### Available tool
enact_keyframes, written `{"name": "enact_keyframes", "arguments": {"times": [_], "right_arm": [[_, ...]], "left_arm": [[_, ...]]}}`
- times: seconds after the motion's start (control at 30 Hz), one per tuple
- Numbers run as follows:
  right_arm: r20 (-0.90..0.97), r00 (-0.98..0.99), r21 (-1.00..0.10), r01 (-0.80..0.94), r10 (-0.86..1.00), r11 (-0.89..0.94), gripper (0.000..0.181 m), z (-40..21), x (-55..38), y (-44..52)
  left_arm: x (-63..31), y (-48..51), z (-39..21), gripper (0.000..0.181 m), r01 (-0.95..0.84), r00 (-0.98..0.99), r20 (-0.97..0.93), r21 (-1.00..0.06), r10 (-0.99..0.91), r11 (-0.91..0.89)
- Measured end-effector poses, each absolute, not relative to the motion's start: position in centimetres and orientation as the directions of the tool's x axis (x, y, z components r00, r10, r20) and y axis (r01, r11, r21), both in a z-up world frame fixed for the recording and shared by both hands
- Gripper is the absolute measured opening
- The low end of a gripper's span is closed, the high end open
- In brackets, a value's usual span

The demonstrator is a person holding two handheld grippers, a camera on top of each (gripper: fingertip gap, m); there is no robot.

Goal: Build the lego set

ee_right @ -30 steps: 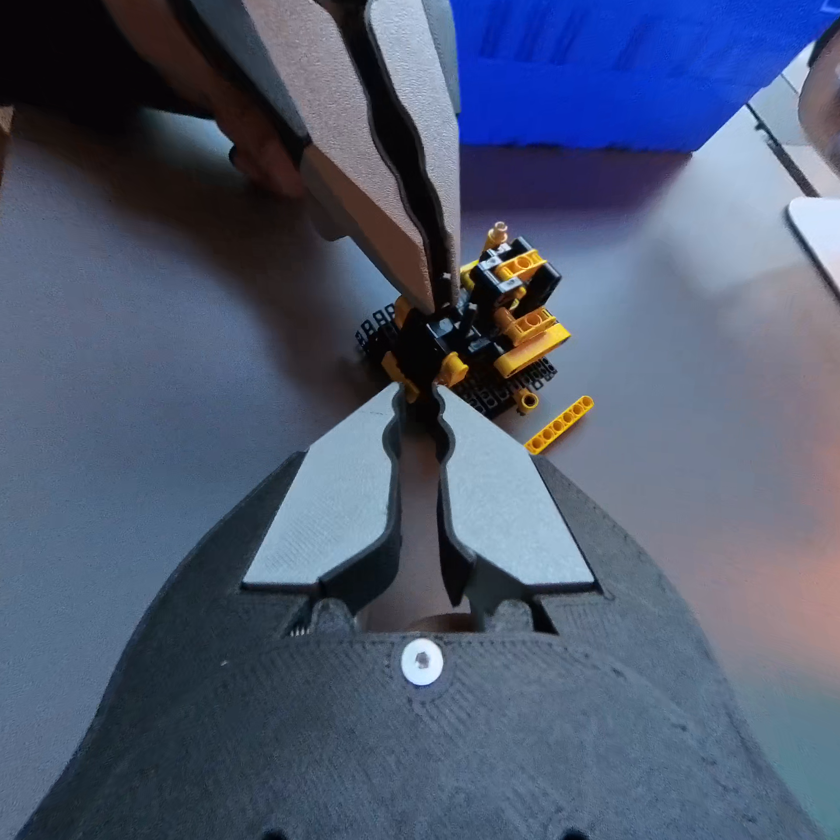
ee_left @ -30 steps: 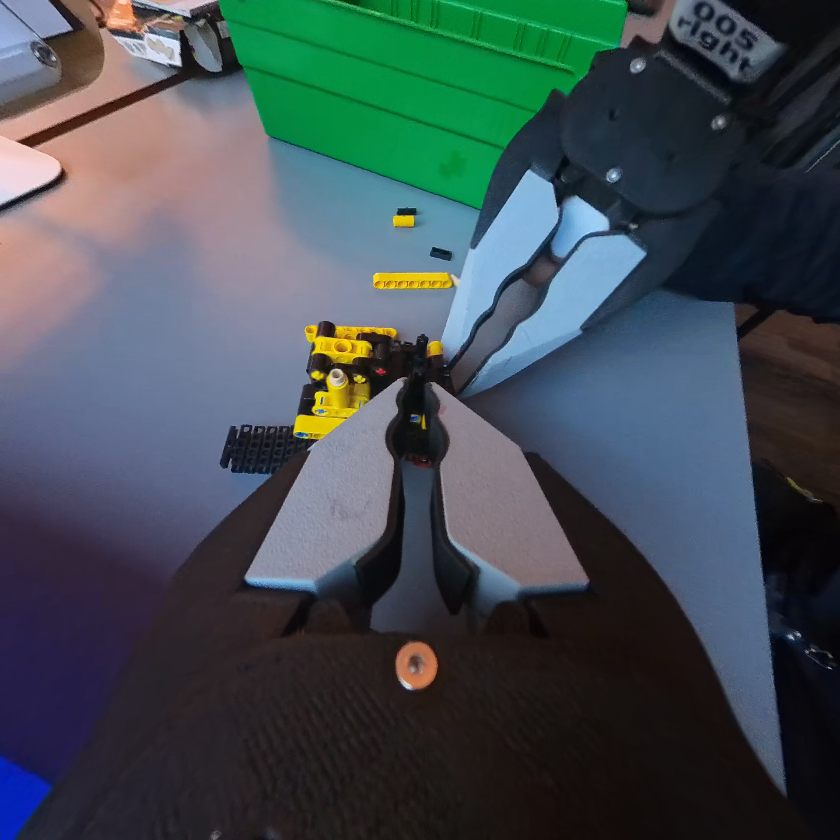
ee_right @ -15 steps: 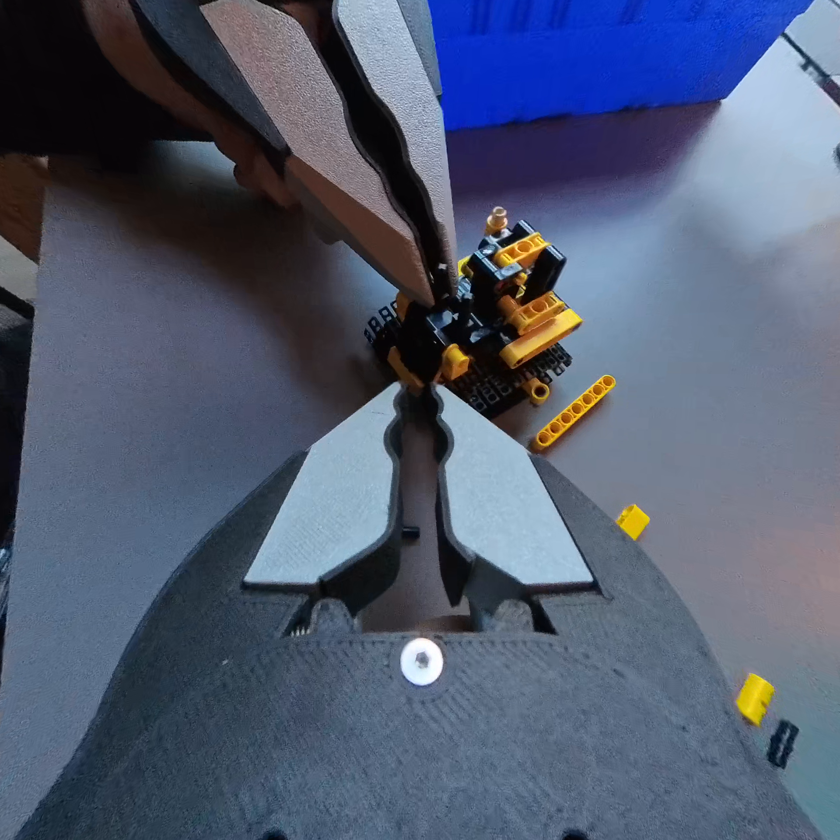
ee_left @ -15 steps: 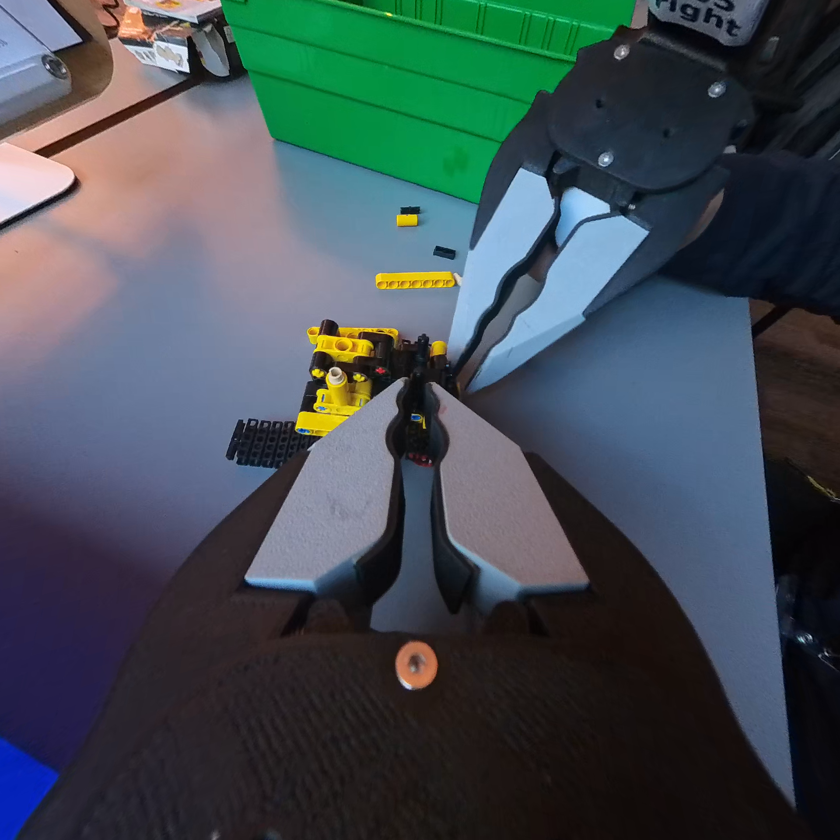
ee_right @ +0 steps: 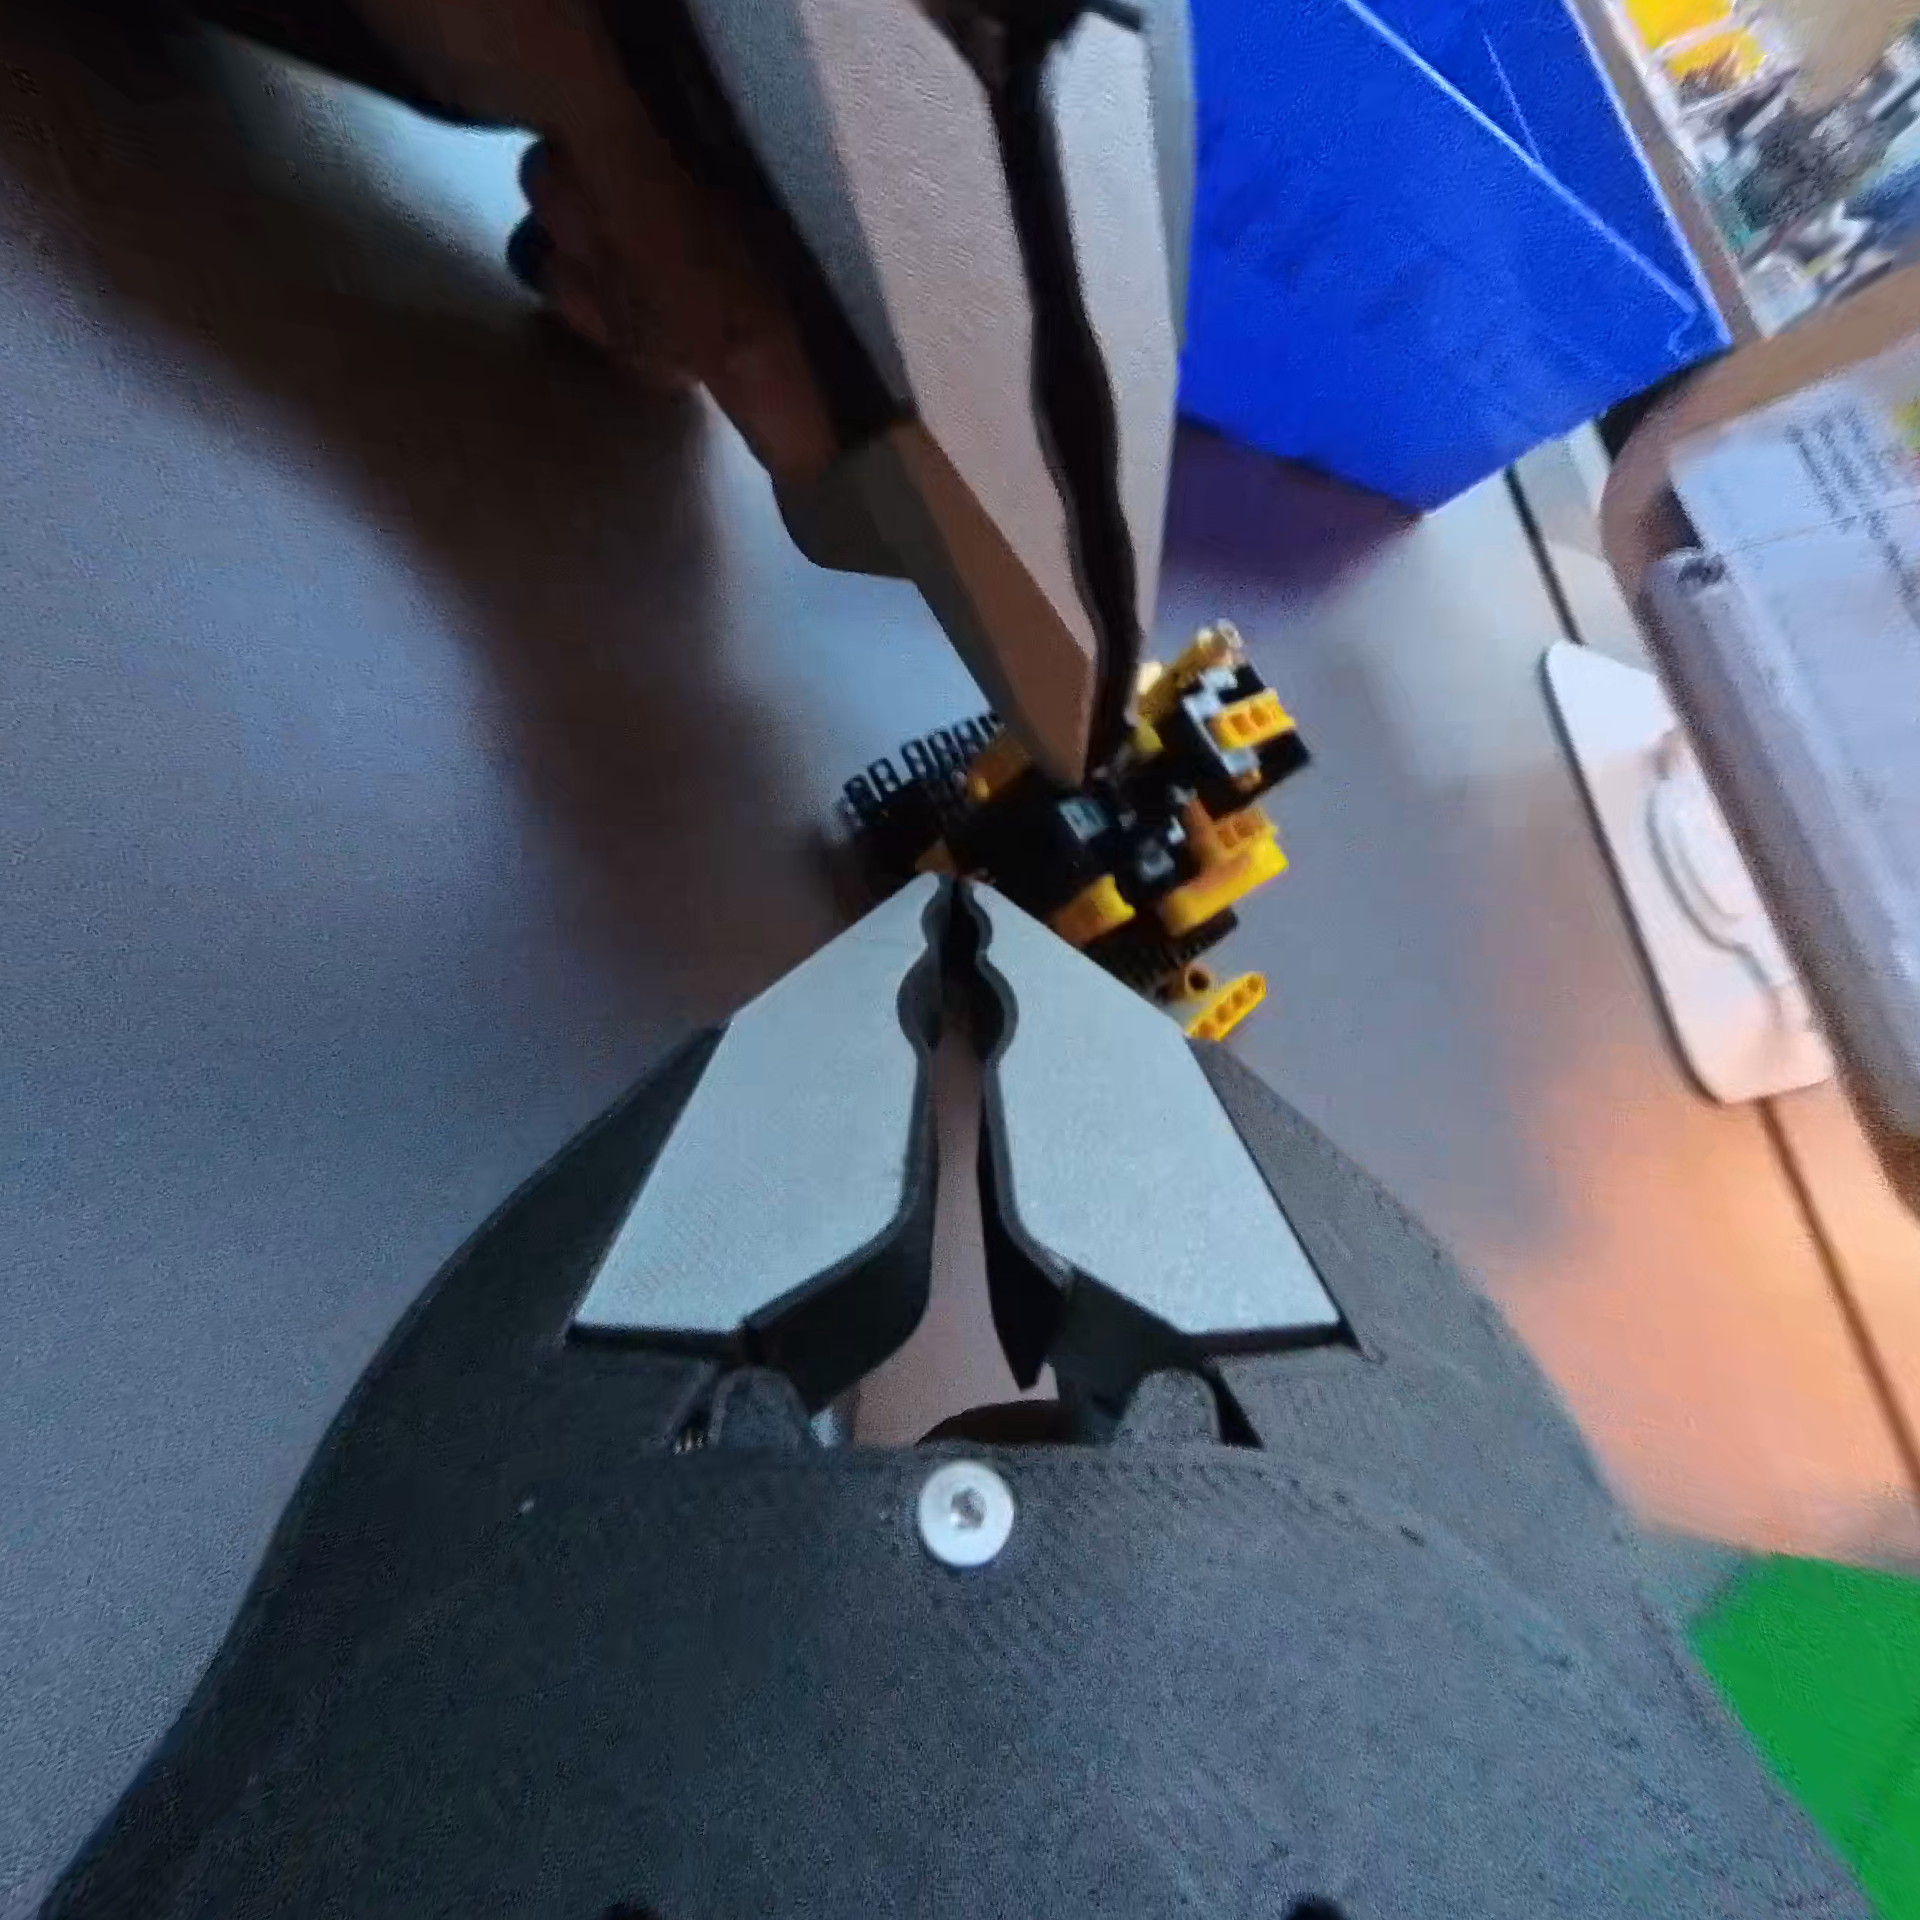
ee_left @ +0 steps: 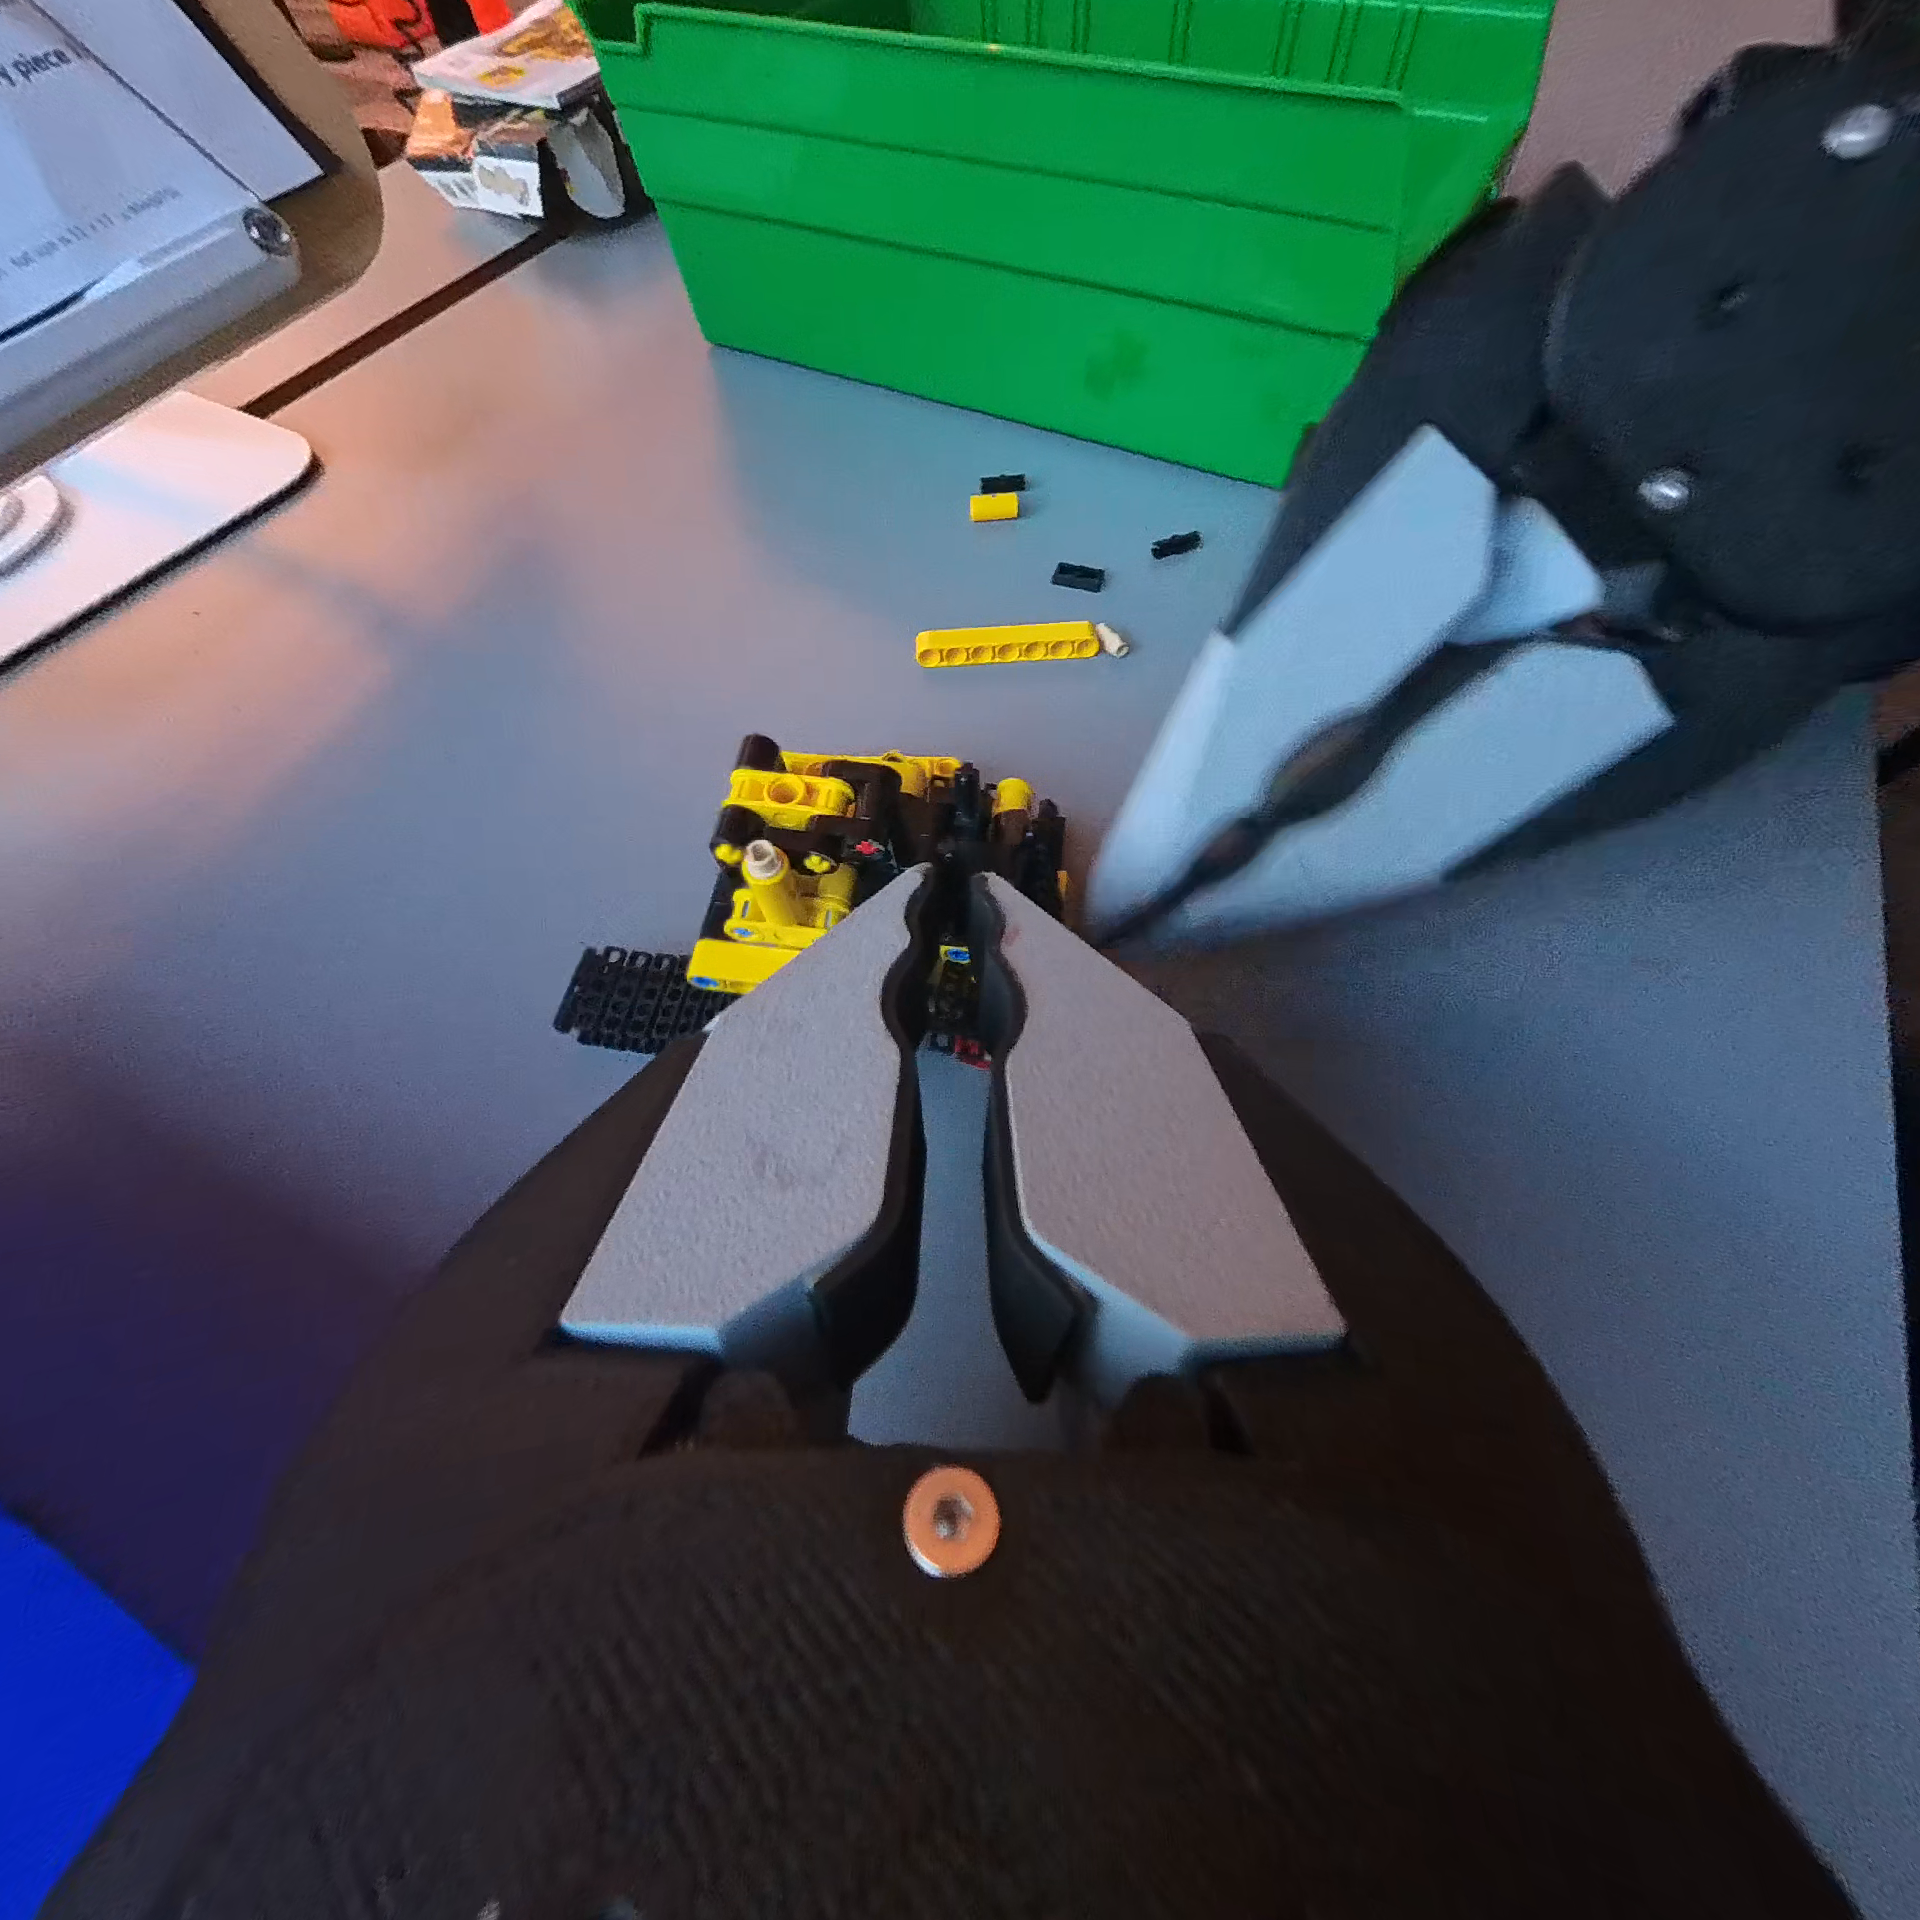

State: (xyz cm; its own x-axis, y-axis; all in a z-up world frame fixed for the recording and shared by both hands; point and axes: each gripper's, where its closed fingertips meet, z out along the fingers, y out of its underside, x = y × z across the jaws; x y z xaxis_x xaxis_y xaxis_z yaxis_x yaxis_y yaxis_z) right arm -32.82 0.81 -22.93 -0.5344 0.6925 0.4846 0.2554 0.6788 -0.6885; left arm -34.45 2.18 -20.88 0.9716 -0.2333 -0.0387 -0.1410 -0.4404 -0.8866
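A small yellow and black lego model (ee_left: 810, 831) stands on the grey table (ee_left: 1455, 1143), with a black track strip (ee_left: 634, 1000) at its near left. My left gripper (ee_left: 956, 883) is shut on a black upright part at the model's right side. My right gripper (ee_left: 1107, 927) is shut and empty, its tips down at the table just right of the model. In the right wrist view my right gripper (ee_right: 951, 883) points at the model's (ee_right: 1164, 831) left edge, and the left gripper (ee_right: 1091, 764) comes down onto the model from above.
A yellow beam (ee_left: 1006, 644), a small yellow piece (ee_left: 994, 506) and black pins (ee_left: 1076, 576) lie beyond the model. A green bin (ee_left: 1039, 229) stands behind them. A monitor foot (ee_left: 135, 499) is at the far left. A blue bin (ee_right: 1403, 260) is behind the left gripper. Both grippers' tips are close together, under 4 cm apart. From either gripper's tips it is about 20 cm to the small yellow piece (ee_left: 994, 506).
My right gripper has let go of the model's black part, swung to the right and tilted lower, and its tips now sit beside the model. My left gripper still holds the model.
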Motion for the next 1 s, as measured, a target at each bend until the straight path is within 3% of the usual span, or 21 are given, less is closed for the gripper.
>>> {"name": "enact_keyframes", "arguments": {"times": [0.13, 0.17, 0.2, 0.37, 0.63, 0.77, 0.9, 1.0], "right_arm": [[0.319, -0.504, -0.793, 0.323, 0.803, 0.517, 0.000, -22.4, -32.3, 2.3], [0.311, -0.491, -0.796, 0.333, 0.814, 0.505, 0.013, -22.5, -32.3, 2.4], [0.302, -0.485, -0.795, 0.348, 0.821, 0.497, 0.015, -22.7, -32.4, 2.4], [0.255, -0.486, -0.802, 0.378, 0.836, 0.463, 0.000, -22.8, -32.7, 2.5], [0.375, -0.551, -0.731, 0.320, 0.746, 0.603, 0.000, -22.4, -31.1, 2.5], [0.114, -0.696, -0.799, 0.359, 0.709, 0.481, 0.000, -19.6, -25.0, 0.9], [-0.107, -0.816, -0.786, 0.420, 0.569, 0.454, 0.000, -19.3, -16.5, -1.0], [-0.179, -0.800, -0.739, 0.494, 0.573, 0.458, 0.000, -21.6, -14.7, -0.8]], "left_arm": [[-34.5, 2.1, -20.9, 0.002, -0.128, 0.972, -0.023, -0.886, -0.234, -0.446], [-34.5, 2.2, -20.9, 0.002, -0.132, 0.973, -0.029, -0.885, -0.231, -0.446], [-34.5, 2.2, -20.9, 0.002, -0.138, 0.973, -0.038, -0.885, -0.228, -0.445], [-34.3, 2.2, -20.9, 0.002, -0.130, 0.974, -0.029, -0.887, -0.227, -0.444], [-34.5, 2.3, -20.9, 0.002, -0.161, 0.974, -0.070, -0.884, -0.215, -0.439], [-34.6, 2.3, -20.9, 0.002, -0.167, 0.973, -0.074, -0.882, -0.220, -0.441], [-34.7, 2.1, -20.8, 0.002, -0.168, 0.970, -0.066, -0.879, -0.235, -0.446], [-34.6, 2.1, -20.8, 0.002, -0.173, 0.968, -0.067, -0.878, -0.243, -0.447]]}}
